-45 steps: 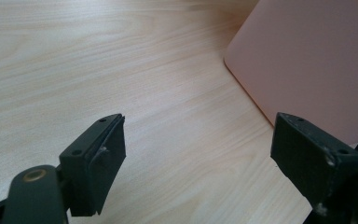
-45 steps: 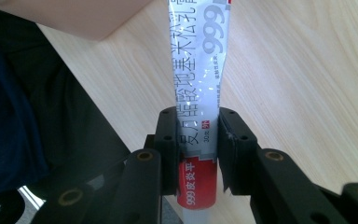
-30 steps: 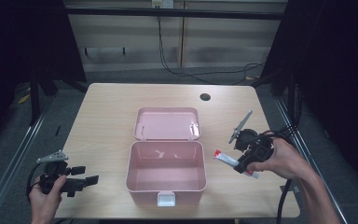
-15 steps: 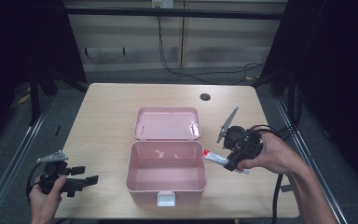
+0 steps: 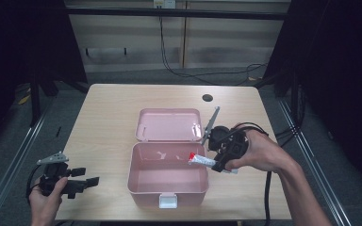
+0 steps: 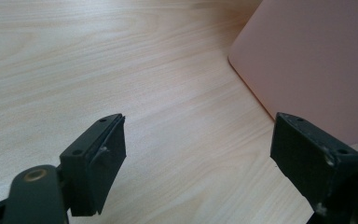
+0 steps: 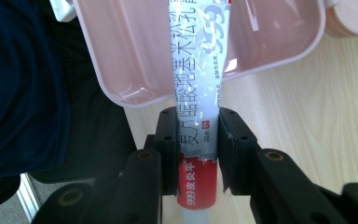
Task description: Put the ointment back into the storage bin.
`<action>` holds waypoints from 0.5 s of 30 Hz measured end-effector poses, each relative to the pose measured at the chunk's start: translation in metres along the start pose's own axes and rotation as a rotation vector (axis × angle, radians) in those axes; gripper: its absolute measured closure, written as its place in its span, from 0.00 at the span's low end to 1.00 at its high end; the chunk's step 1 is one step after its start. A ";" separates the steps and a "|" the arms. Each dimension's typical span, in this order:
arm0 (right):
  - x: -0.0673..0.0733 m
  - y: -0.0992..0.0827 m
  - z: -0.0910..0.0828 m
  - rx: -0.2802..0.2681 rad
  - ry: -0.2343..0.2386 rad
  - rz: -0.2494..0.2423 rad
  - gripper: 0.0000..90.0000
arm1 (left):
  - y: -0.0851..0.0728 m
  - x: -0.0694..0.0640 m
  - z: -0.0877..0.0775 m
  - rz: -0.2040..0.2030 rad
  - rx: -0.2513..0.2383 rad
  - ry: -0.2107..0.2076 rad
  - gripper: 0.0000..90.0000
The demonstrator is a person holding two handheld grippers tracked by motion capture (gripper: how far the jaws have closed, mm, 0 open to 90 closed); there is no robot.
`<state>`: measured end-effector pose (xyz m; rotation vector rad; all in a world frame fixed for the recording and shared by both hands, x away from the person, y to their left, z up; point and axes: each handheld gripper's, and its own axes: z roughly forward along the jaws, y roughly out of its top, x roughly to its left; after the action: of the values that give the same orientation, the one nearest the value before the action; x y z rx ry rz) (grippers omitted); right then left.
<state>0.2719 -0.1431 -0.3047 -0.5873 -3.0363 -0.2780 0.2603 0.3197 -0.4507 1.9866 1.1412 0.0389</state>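
Tube (white, red end) | clamped in right hand-held gripper, over pink box | left hand-held gripper agape, empty

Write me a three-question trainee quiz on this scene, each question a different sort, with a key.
1. True or false: the left gripper is shut on a pen.
2. Multiple choice: the tube held by the right gripper has its far end
A) over the open pink box
B) lying on the lid
C) off the table edge
3. Fill in: the box's white latch is on the side ____ the person.

Key
1. False: its jaws stand wide apart over bare wood, with nothing between them.
2. A
3. nearest
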 end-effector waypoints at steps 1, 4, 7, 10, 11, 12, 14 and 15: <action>0.001 0.002 0.000 0.001 0.002 -0.005 0.80 | 0.000 0.000 0.000 0.001 0.000 0.000 0.20; 0.004 0.009 0.003 0.008 0.013 -0.034 0.80 | 0.000 0.000 0.000 0.001 -0.001 -0.001 0.20; 0.007 0.017 0.006 0.018 0.018 -0.056 0.80 | 0.000 0.000 0.000 -0.001 -0.002 0.000 0.20; 0.009 0.025 0.011 0.047 0.032 -0.062 0.80 | 0.000 0.000 0.000 -0.001 -0.001 0.000 0.20; 0.009 0.027 0.013 0.048 0.027 -0.075 0.80 | 0.000 0.000 0.000 -0.002 0.000 -0.001 0.20; 0.010 0.030 0.014 0.055 0.028 -0.077 0.80 | 0.000 0.000 0.000 -0.002 0.000 -0.002 0.20; 0.011 0.036 0.017 0.062 0.041 -0.092 0.80 | 0.000 0.000 0.000 0.000 0.000 -0.004 0.20; 0.012 0.039 0.019 0.063 0.044 -0.100 0.80 | 0.000 0.000 -0.001 0.000 0.000 -0.004 0.20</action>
<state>0.2756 -0.0997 -0.3156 -0.4205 -3.0242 -0.1955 0.2601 0.3203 -0.4506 1.9861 1.1383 0.0353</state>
